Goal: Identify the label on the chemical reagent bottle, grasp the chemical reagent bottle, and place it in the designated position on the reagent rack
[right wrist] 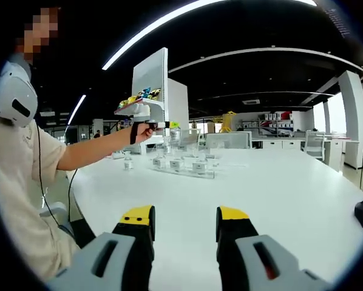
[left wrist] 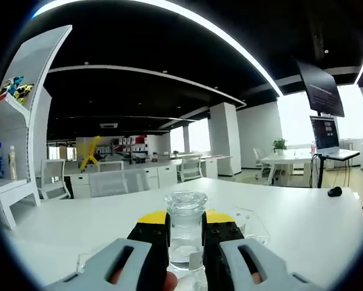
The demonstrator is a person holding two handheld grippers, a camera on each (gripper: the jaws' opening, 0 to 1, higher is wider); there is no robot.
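Clear glass stoppered bottle (left wrist: 186,230)

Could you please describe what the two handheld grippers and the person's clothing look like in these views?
The left gripper and the right gripper look alike: two black jaws with yellow tips, rising from light grey moulded bodies with slot-shaped openings. In the right gripper view the person wears a cream short-sleeved shirt, with a thin dark cable hanging down across it, and a black strap around the outstretched hand.
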